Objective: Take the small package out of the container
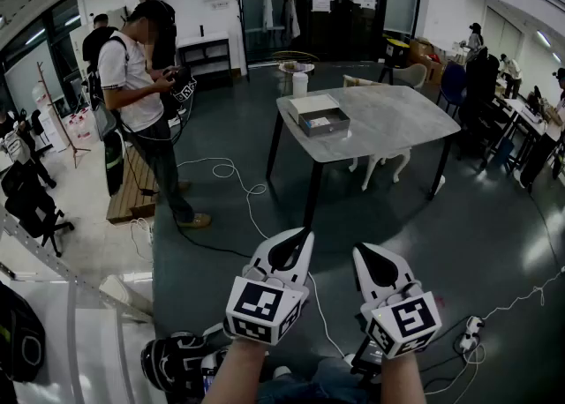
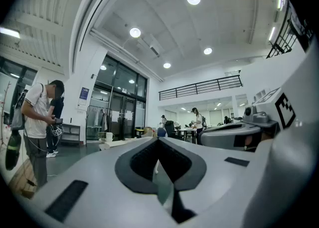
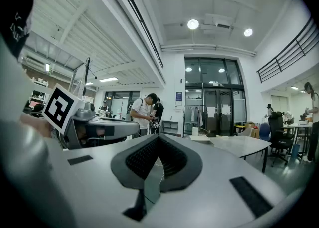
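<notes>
Two pairs here: the left tongs [image 1: 298, 242] and the right tongs [image 1: 363, 255], both pinched shut on nothing. Well off at twelve o'clock, one table [image 1: 397, 124] carries one grey container [image 1: 324, 120]; the package inside is too small to make out.

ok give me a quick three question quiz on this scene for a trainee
1. True or false: the right gripper is holding something taken from the grey container.
2. Where does the container stand? A: on the grey table. B: on the floor. C: on a shelf.
3. In a few words: how do the jaws of the left gripper stand, and what is between them?

Key
1. False. Its jaws are shut with nothing in them, and it is held well short of the table.
2. A.
3. Shut, with nothing between them.
</notes>
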`<act>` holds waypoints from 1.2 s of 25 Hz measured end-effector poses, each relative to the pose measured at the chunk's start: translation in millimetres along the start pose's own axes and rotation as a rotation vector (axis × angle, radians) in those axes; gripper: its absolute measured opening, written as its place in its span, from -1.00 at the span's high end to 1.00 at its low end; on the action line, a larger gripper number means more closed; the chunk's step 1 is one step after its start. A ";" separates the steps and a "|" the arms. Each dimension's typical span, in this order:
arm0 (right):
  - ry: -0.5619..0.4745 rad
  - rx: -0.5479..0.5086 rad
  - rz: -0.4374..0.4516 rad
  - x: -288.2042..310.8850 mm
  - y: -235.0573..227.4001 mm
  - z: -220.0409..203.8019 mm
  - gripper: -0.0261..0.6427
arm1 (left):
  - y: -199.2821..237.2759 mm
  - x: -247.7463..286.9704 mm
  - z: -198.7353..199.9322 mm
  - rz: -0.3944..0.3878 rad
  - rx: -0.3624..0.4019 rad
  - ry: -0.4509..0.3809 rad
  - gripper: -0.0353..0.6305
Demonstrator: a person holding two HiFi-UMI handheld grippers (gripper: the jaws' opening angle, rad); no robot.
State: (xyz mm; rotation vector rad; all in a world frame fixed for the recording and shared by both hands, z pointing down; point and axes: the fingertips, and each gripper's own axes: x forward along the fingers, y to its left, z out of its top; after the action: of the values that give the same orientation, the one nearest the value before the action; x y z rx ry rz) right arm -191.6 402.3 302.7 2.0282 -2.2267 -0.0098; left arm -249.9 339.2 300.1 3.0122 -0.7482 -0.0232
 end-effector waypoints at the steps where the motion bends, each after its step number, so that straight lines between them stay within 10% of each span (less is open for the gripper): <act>1: -0.001 -0.001 0.008 2.5 3.8 1.1 0.85 | 4.4 -1.5 0.7 0.004 -0.007 -0.004 0.86; 13: -0.044 0.074 0.077 52.2 -25.9 1.0 0.85 | 43.6 38.5 -5.7 0.049 -0.019 0.007 0.86; 30: -0.012 0.072 0.168 156.5 -199.1 -12.5 0.85 | 67.1 242.7 -3.7 0.079 0.000 0.027 0.86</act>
State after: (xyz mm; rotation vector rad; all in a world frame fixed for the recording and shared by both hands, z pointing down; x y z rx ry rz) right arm -6.8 228.8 311.1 1.8718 -2.4310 0.0756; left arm -66.7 166.4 305.1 2.9740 -0.8639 0.0203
